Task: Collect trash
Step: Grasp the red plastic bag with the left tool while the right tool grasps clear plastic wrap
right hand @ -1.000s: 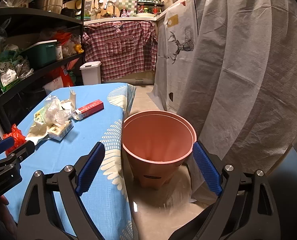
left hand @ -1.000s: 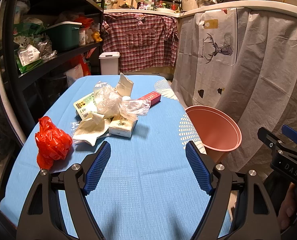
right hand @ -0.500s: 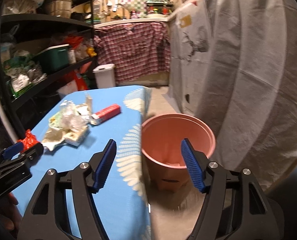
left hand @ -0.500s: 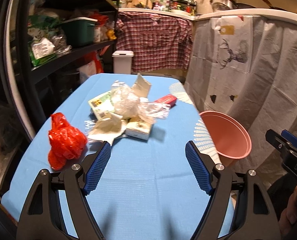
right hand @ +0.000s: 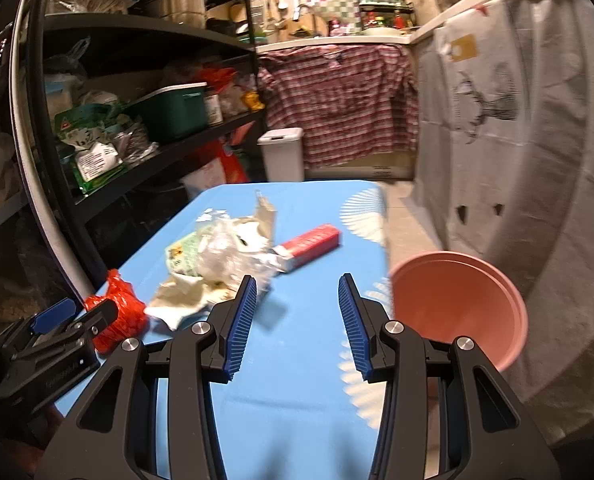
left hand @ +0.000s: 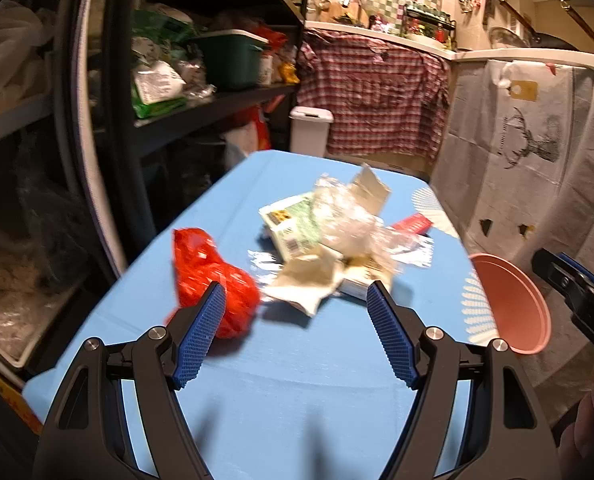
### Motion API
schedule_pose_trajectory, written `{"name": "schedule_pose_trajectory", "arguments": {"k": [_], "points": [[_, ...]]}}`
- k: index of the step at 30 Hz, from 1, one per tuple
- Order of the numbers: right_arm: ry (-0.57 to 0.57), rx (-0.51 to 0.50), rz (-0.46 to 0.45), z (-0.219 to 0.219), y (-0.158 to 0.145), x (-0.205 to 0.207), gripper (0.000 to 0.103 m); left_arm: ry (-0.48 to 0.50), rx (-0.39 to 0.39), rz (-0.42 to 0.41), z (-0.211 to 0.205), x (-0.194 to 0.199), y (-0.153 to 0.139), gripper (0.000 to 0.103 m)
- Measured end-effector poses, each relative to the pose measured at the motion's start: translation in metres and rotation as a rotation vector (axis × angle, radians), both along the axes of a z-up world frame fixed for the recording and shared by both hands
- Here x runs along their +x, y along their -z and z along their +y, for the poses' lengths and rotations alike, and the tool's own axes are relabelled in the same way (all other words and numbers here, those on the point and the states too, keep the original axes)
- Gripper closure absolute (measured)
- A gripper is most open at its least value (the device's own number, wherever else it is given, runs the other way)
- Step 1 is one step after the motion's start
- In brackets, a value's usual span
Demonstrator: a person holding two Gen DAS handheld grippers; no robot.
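Observation:
A heap of trash lies mid-table on the blue cloth [left hand: 297, 392]: clear plastic wrap [left hand: 345, 216], a green-printed packet [left hand: 293, 222], crumpled white paper [left hand: 309, 280], a small carton [left hand: 361, 280] and a red box [left hand: 411, 224]. A crumpled red bag [left hand: 213, 276] lies to its left. My left gripper [left hand: 297, 312] is open and empty, just short of the red bag and paper. My right gripper [right hand: 295, 306] is open and empty over the table, right of the heap [right hand: 225, 256]. The pink bin [right hand: 457, 304] stands on the floor by the table's right edge.
Black shelves [left hand: 201, 112] packed with bags and a green tub run along the left. A grey curtain [right hand: 517, 152] hangs on the right behind the bin. A small white lidded bin [left hand: 310, 130] stands on the floor beyond the table.
Both grippers have swung left toward the heap. The left one has come closer to the red bag. The right one has left the bin for the table, its jaws narrower.

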State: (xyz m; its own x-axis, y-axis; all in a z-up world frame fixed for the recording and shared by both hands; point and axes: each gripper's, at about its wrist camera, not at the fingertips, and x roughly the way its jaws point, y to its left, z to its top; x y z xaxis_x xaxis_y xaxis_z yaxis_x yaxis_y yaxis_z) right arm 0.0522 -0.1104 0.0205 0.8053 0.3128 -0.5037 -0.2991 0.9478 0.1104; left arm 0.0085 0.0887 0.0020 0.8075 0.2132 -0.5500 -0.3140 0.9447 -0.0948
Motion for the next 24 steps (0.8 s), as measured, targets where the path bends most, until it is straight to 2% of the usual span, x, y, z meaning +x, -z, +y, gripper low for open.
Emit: {"name": "schedule_pose_trajectory", "arguments": {"k": [5, 12, 21, 24], "points": [[-0.042, 0.004, 0.025, 0.024, 0.009, 0.027, 0.06, -0.054, 0.018, 0.009, 0.018, 0.002, 0.004, 0.032], [-0.06, 0.007, 0.096, 0.048, 0.034, 0.068, 0.059, -0.121, -0.003, 0.06, 0.044, 0.011, 0.019, 0.032], [-0.053, 0.002, 0.192, 0.062, 0.067, 0.104, 0.059, -0.146, -0.036, 0.121, 0.062, 0.026, 0.041, 0.032], [-0.056, 0.015, 0.223, 0.063, 0.074, 0.11, 0.059, -0.141, -0.051, 0.143, 0.065, 0.033, 0.047, 0.036]]}}
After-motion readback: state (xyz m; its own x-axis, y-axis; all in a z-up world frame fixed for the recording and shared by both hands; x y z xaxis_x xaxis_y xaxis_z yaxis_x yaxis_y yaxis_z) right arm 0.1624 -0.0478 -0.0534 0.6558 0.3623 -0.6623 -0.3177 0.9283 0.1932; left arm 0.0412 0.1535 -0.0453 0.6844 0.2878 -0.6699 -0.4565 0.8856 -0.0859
